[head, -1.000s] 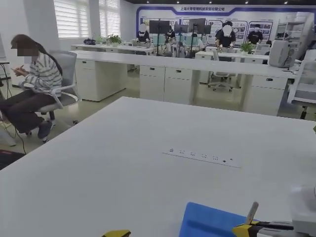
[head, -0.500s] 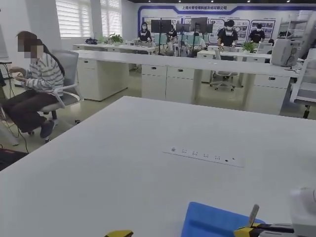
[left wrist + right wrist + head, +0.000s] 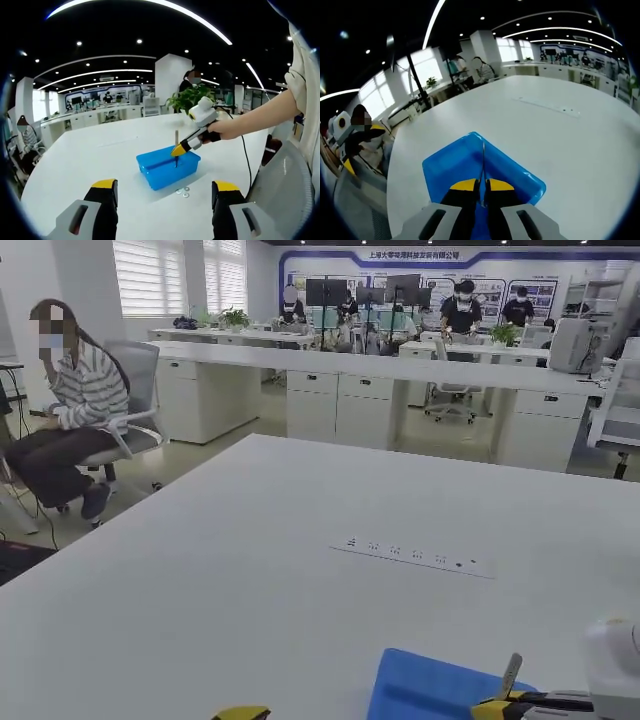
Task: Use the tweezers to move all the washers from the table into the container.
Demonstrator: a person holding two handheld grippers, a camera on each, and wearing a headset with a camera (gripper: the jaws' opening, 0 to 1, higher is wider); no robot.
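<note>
Washers point(image 3: 182, 191), a few of them, are seen lying on the table point(image 3: 75, 160) just beside the container's wall, on the side that faces the left gripper view; they are not yet moved.

At the left, the left gripper point(image 3: 165, 186) is held back from the work, its jaws spread wide with nothing between them. A bit of its yellow tip is caught at the bottom of the head view.

Further right, the blue container point(image 3: 167, 167) is set toward the near edge of the table, right of its middle. Its floor is shown in the right gripper view. No washer can be made out on it, though one so small could be missed.

Over the container the tweezers point(image 3: 176, 136) are held upright, tips lowered inside the walls. Whether a washer is pinched at the tips cannot be told. At the right, the right gripper point(image 3: 178, 150) is clamped narrow on the tweezers' shaft.

Against the head-view pictures of the last second, hardly anything is changed. The tweezers' top and the right gripper are found at the same spot over the container, and only the camera is shifted a little. A drop into the container is judged to be in hand or just done, and the washers beside the wall remain to be fetched.
</note>
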